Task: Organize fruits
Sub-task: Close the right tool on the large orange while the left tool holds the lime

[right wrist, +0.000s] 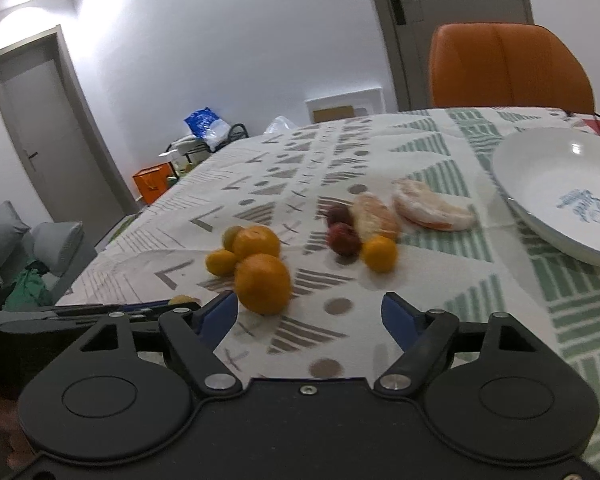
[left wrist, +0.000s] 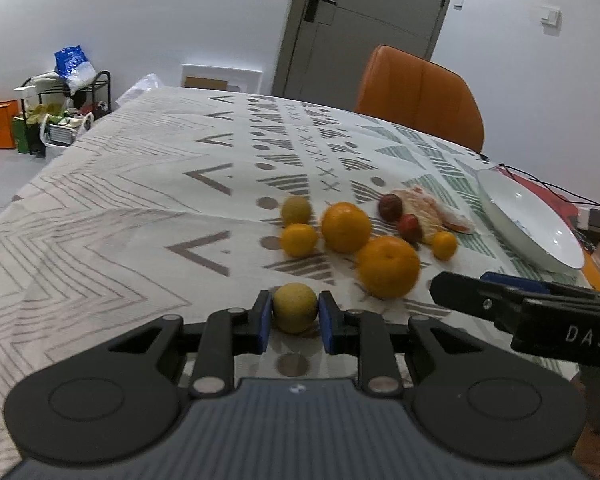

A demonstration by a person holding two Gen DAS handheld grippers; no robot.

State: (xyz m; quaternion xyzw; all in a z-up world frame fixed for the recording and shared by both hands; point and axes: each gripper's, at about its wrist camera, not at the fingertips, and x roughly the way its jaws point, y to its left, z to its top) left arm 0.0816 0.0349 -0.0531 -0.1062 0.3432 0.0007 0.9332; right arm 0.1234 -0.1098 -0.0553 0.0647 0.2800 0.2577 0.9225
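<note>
Here the left gripper (left wrist: 295, 317) pinches a green fruit (left wrist: 295, 307) just above the cloth (left wrist: 120, 216), so the first pick looks under way. The right gripper (right wrist: 309, 314) hangs spread and empty near an orange (right wrist: 263, 283). Next, I judge, carry the fruit right to the bowl (left wrist: 500, 196), clearing the pile.

Fruit cluster (right wrist: 260, 264) mid-tablecloth (right wrist: 420, 152); bowl (right wrist: 540, 216) right of it; chair (right wrist: 508, 68) behind table.
</note>
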